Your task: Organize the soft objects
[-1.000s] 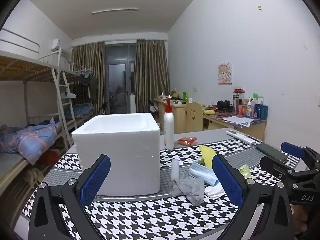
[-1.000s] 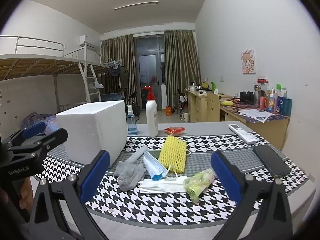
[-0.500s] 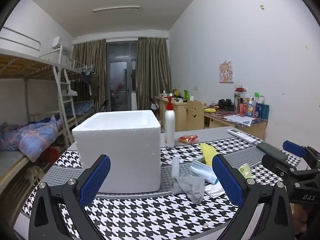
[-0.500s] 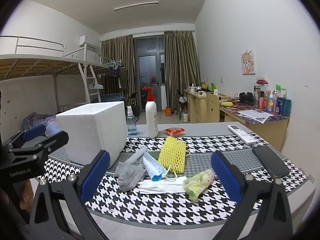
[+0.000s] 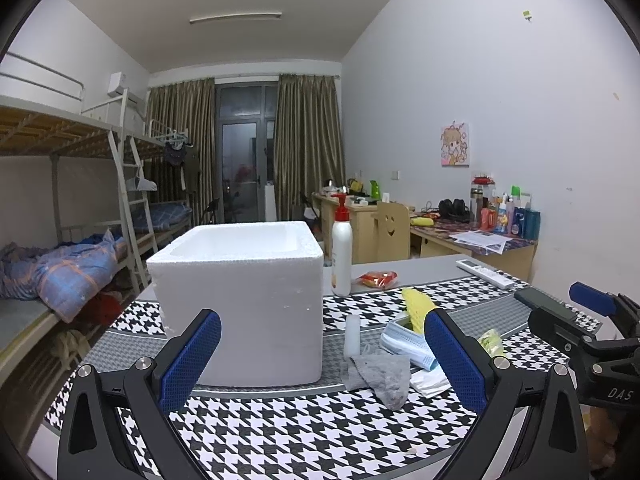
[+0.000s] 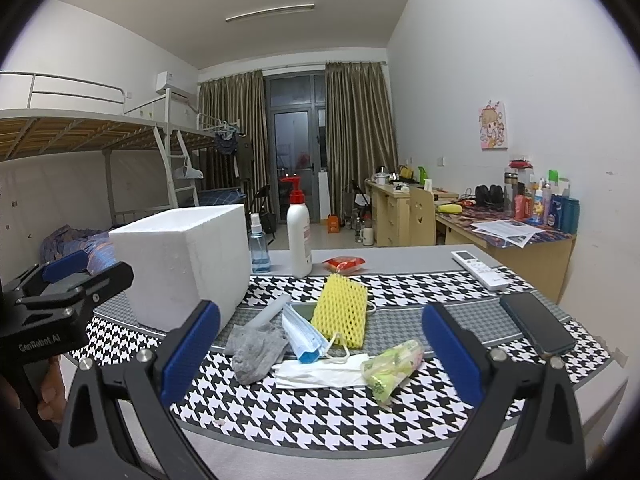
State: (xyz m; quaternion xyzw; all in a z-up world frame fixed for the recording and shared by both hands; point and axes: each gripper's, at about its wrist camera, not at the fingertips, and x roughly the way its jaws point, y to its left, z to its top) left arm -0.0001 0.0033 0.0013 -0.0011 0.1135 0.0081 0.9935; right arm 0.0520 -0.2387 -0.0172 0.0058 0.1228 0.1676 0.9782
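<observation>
From the left wrist, the left gripper [image 5: 320, 364] is spread and empty, facing the open white foam box [image 5: 240, 300], probably the bin; a crumpled grey cloth [image 5: 380, 374] lies just right.

From the right wrist, the right gripper [image 6: 320, 356], spread and empty, hovers near the pile: yellow foam net sleeve [image 6: 342, 314], blue face mask [image 6: 304, 338], white tissue [image 6: 320, 372] (a green packet [image 6: 394, 364] overlaps it).

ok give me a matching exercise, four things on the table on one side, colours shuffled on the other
Things:
1. sock
2. foam net
3. foam box
4. phone

Colours:
A. white
B. black
C. grey
D. yellow

Pairs: 1-C, 2-D, 3-A, 4-B
</observation>
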